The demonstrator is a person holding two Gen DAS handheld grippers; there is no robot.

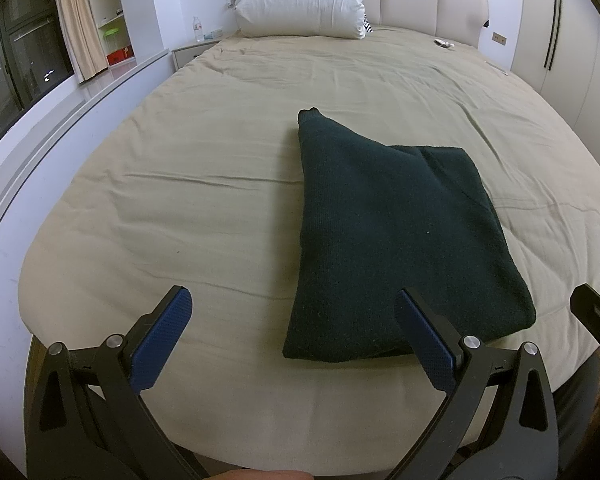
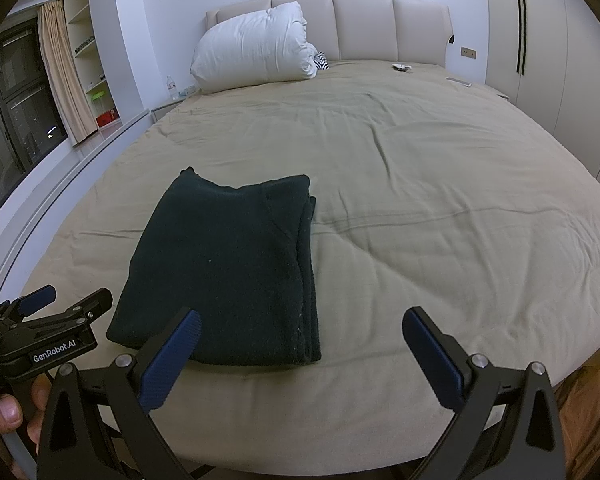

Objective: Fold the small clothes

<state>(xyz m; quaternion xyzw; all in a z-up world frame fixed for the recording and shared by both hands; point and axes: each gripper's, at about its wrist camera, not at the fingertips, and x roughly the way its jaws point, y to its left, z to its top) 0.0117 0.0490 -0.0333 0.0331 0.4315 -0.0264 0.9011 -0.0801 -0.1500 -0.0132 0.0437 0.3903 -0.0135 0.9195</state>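
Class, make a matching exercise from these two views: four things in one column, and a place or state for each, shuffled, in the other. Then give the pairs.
Things:
1. dark green garment
2. white pillow
3. water bottle
4. left gripper

Places or states:
A. against the headboard
B. on the bedside table
C. folded on the bed, near its foot
D. open, holding nothing

Pairs: 1-C, 2-A, 3-B, 4-D

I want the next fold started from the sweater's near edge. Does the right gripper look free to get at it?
Probably yes. The right gripper is open and holds nothing, the dark sweater lies flat on the bed just ahead, and nothing lies between them.
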